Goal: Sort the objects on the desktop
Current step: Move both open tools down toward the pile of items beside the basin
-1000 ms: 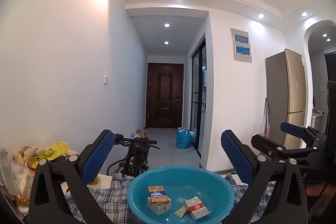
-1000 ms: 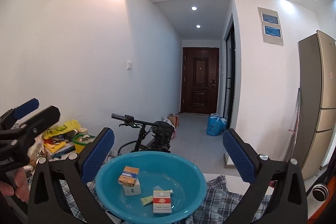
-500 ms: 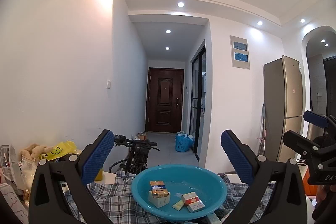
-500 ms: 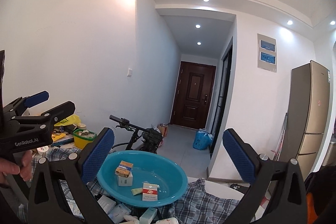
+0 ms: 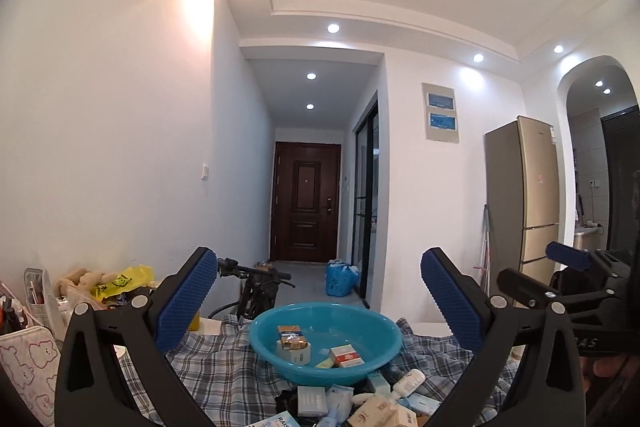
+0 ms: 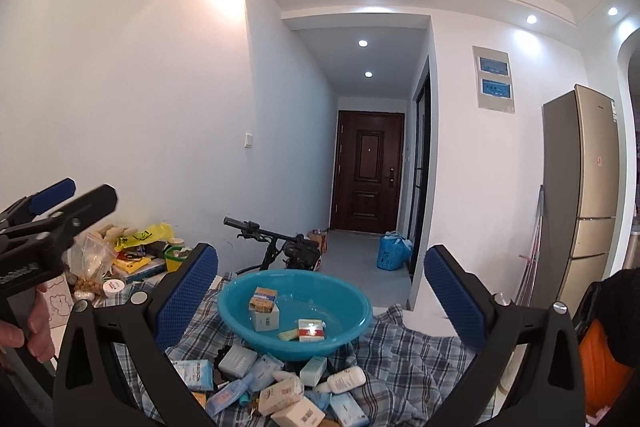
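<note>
A teal plastic basin [image 5: 372,323] [image 6: 352,303] sits on a plaid cloth [image 5: 224,363] [image 6: 400,351] and holds an orange-topped box [image 5: 292,341] [image 6: 264,309], a red-and-white pack [image 5: 346,355] [image 6: 311,329] and a small pale sachet [image 6: 287,335]. In front of the basin lies a heap of several small boxes and tubes [image 5: 360,399] [image 6: 280,383]. My left gripper [image 5: 318,291] is open with nothing between its fingers, raised and back from the basin. My right gripper [image 6: 320,291] is open too, also empty, above the heap.
Left of the cloth are a bear-print pouch [image 5: 24,367], a yellow bag [image 5: 120,281] [image 6: 140,237], a plush toy and snack bags. A bicycle [image 5: 256,291] [image 6: 280,247] stands behind the table. A fridge [image 6: 588,195] is at the right. An orange thing [image 6: 600,367] sits at the right edge.
Both grippers have pulled back and up from the basin, so the heap of boxes in front of it has come into view. Both stay open and empty.
</note>
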A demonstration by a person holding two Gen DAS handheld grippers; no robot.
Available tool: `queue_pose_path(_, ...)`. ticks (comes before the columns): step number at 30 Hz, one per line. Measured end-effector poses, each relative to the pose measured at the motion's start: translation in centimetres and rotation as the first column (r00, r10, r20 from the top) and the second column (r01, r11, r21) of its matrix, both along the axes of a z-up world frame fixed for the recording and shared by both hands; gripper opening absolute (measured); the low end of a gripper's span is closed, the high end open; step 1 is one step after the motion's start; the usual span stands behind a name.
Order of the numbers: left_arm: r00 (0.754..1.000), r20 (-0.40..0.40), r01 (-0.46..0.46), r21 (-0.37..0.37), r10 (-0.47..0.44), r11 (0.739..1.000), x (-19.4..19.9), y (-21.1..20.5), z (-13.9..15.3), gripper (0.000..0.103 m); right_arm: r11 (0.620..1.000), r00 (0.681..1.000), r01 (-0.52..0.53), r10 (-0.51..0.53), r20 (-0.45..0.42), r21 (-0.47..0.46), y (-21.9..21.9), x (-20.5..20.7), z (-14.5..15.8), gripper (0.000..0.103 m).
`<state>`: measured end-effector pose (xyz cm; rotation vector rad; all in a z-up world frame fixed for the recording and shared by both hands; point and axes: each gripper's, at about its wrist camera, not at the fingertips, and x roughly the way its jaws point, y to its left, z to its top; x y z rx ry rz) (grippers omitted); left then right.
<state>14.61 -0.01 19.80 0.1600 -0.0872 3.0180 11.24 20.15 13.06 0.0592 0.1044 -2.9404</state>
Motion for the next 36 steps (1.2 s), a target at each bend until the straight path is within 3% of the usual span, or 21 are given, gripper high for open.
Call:
queue_pose_path(4, 1.000, 0.012, 0.018, 0.012, -0.018, 1.000, 1.2, 0.3, -0.7, 0.103, 0.997, 0.998, 0.030, -0.027, 0.048, -0.066, 1.6, 0.4, -1.1, 0.103)
queue_pose_path(10, 0.997, 0.074, 0.017, 0.075, -0.022, 0.997, 0.0, -0.3, -2.4, 0.103, 0.994, 0.996, 0.076, -0.071, 0.057, -0.074, 2.2, 0.5, -1.3, 0.103)
queue_pose_path(16, 0.993, 0.113, 0.015, 0.043, -0.020, 0.999, -1.1, 0.5, -2.8, 0.103, 0.997, 0.996, 0.053, -0.049, 0.070, -0.061, 1.6, 0.3, -1.9, 0.103)
queue_pose_path(28, 0.989, 0.146, 0.018, 0.049, -0.025, 0.999, -2.0, 0.5, -3.2, 0.103, 0.996, 0.995, 0.052, -0.046, 0.085, -0.073, 1.6, 0.0, -2.6, 0.103)
queue_pose_path(33, 0.976, 0.217, 0.020, 0.038, -0.027, 0.999, -4.0, 0.8, -5.0, 0.103, 0.996, 0.990, 0.055, -0.046, 0.130, -0.066, 1.5, -1.4, -3.8, 0.103)
queue_pose_path(36, 0.954, 0.298, 0.018, 0.018, -0.022, 1.000, -5.8, 1.2, -7.1, 0.103, 0.996, 0.981, 0.061, -0.049, 0.186, -0.059, 1.5, -2.7, -5.3, 0.103)
